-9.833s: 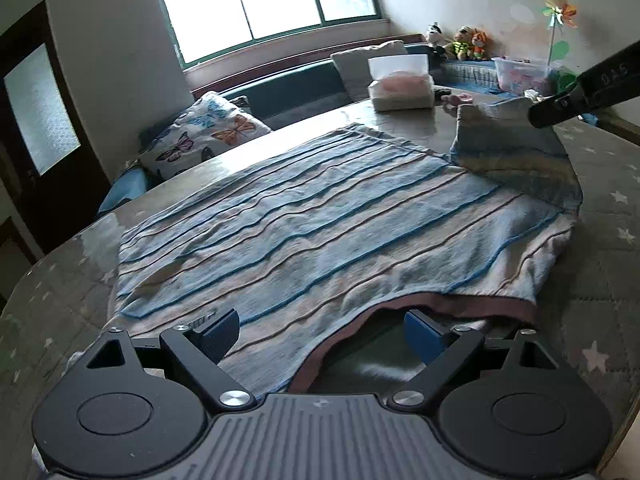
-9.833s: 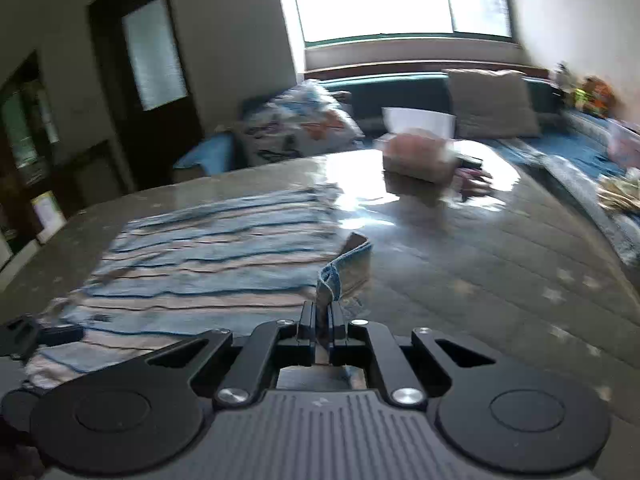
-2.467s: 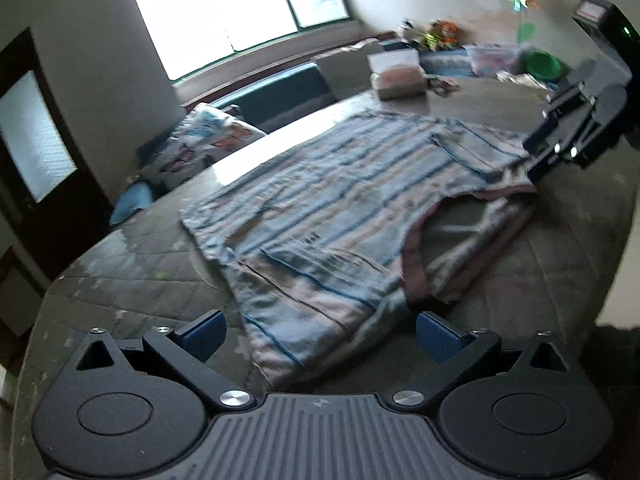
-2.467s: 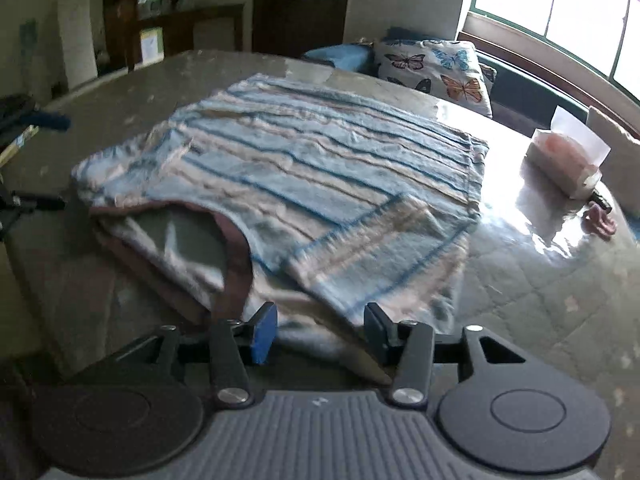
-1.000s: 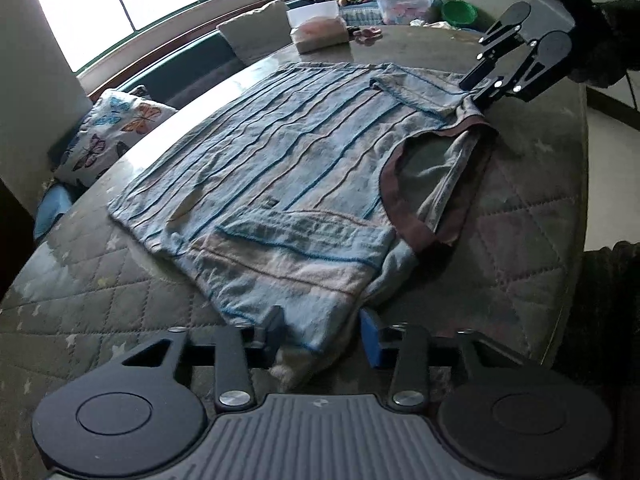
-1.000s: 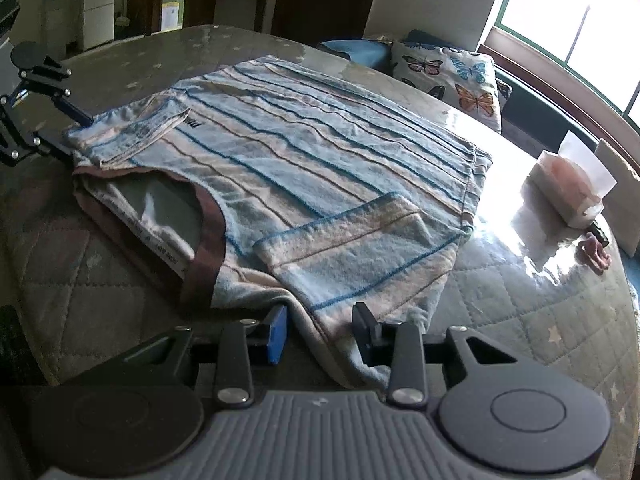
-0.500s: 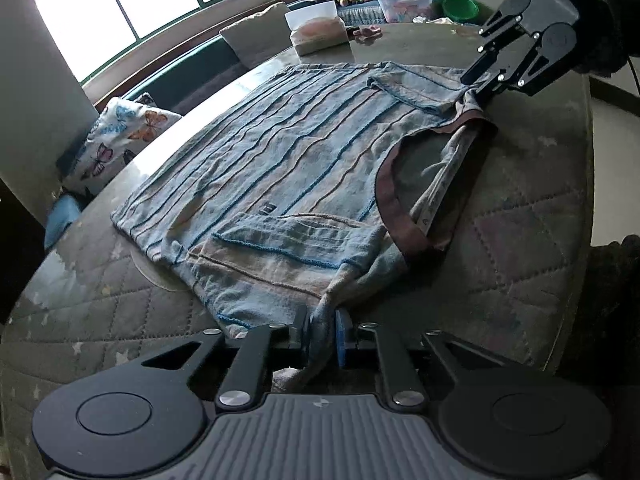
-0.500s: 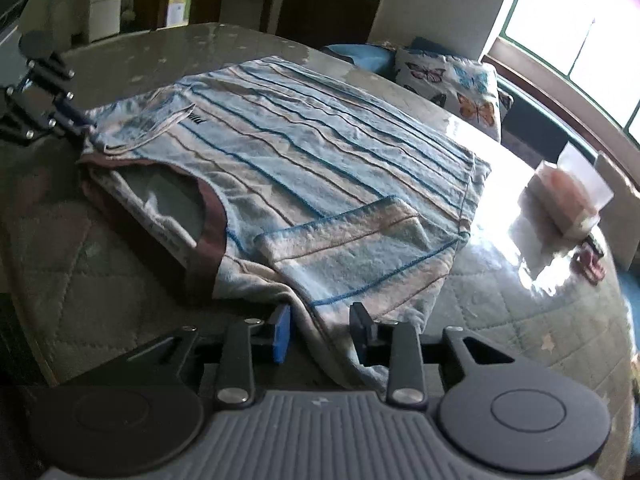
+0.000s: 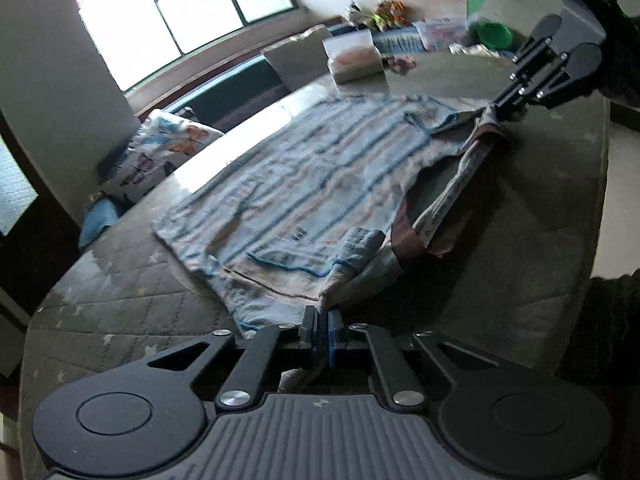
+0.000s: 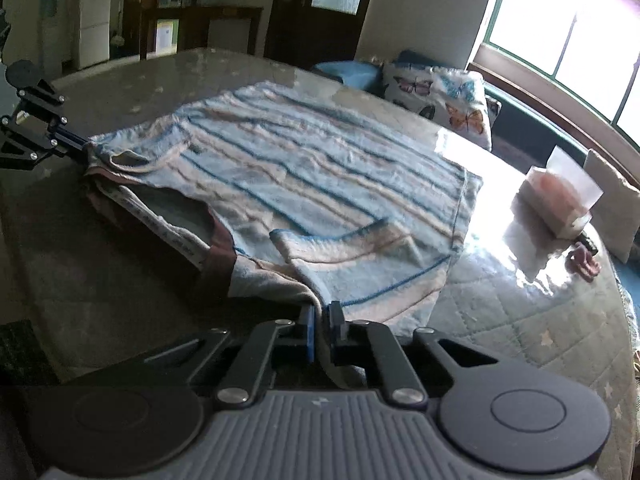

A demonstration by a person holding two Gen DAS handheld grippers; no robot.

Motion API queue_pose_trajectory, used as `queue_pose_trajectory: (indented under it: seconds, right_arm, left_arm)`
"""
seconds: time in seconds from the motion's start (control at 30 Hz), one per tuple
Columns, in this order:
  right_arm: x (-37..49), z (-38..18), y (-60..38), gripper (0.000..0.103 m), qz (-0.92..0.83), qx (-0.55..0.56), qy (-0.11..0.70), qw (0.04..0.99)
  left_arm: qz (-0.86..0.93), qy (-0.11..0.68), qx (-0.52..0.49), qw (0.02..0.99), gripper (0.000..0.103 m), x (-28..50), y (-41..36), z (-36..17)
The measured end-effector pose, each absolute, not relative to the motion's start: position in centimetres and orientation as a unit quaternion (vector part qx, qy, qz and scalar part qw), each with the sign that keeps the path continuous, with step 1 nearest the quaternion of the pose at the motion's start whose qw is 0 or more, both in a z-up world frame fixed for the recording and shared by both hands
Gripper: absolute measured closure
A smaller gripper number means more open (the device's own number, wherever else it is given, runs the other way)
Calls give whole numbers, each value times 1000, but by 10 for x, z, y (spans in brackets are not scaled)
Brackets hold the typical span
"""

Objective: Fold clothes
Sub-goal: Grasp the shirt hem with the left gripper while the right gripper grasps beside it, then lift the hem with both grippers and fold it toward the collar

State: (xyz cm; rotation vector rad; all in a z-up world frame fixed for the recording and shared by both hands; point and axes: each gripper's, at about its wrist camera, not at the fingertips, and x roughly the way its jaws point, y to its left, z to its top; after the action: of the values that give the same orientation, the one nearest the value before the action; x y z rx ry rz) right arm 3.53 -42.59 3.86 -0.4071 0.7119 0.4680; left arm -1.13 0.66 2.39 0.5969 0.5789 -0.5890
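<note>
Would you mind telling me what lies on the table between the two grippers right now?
The brown-trimmed neckline of the striped shirt, sagging open over the table, spans from the left gripper to the right gripper; the right wrist view shows it best.

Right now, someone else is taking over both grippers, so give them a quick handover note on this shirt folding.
Left gripper: shut on the shirt's near shoulder corner.
Right gripper: shut on the other shoulder corner.
The shirt lies spread on the table, collar toward you, hem toward the window.
Done: both sleeves are folded in over the body.
Left: probably carry both corners toward the hem to fold it in half, then let go.
</note>
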Motion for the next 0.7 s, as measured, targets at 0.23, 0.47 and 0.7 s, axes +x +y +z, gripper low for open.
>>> queue_pose_trajectory:
  seconds: [0.23,0.47,0.7]
  right_arm:
    - [11,67,-425,98,225,-193,312,903]
    - [-14,95,-424,98,225,-191,280,914]
    - [-4,112,-422,98,223,-195,263,918]
  left_arm:
    - [-261,247,279,890,98,-56,17,50]
    - [-239,205,276,908,98,-73,18,79]
    - [-216,189,281,916,99,-27,8,85]
